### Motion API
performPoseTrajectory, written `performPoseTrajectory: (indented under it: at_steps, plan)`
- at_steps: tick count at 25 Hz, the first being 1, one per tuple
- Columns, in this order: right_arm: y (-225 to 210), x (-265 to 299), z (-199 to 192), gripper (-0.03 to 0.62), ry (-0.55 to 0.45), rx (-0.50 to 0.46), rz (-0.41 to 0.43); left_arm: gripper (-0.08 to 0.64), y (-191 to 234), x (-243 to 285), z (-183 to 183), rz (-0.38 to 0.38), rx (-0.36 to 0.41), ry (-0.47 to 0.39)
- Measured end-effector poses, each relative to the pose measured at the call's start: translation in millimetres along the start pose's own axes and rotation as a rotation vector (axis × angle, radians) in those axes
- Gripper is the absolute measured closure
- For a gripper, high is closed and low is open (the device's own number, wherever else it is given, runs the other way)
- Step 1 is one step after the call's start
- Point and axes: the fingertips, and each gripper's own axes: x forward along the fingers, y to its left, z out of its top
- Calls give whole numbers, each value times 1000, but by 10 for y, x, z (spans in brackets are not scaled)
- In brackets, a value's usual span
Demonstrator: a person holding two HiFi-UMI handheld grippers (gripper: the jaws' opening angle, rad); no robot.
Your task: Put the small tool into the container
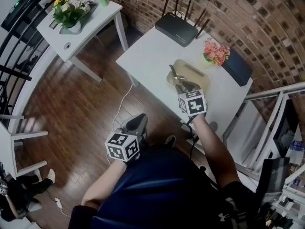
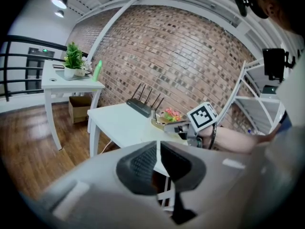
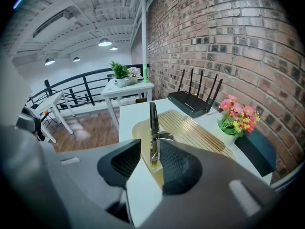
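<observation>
A slim metal tool (image 3: 153, 128) stands upright between the pads of my right gripper (image 3: 150, 159), over the near end of the tan ribbed tray (image 3: 190, 130). It leans close to the right pad, and a gap shows at the left pad, so the jaws stand open around it. In the head view the right gripper (image 1: 178, 81) reaches over the tray (image 1: 196, 73) on the white table (image 1: 147, 51), with the tool (image 1: 172, 72) at its tip. My left gripper (image 1: 136, 123) hangs low over the wooden floor beside the table; its pads (image 2: 143, 163) sit together with nothing between them.
A black router (image 1: 176, 28) lies at the table's far edge. A pot of pink flowers (image 1: 215, 52) and a dark blue box (image 1: 237, 66) stand behind the tray. A second white table (image 1: 76, 37) with plants stands at the left. A metal shelf (image 1: 276, 123) is at the right.
</observation>
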Motion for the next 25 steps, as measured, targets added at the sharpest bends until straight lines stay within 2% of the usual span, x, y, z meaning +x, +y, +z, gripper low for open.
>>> performPoseTrajectory:
  at_steps: [9,14,25]
  plan:
    - [-30,-407,85,466,-129,113,34,537,-242,149,5,-58,49,30]
    - [-56,-789,100,512,-266,187,60,537,-487,282,-13,-111,101,57]
    - [-178,-1485,-327,552,-401,400,24,546,-940,523,-90,-193,196,101]
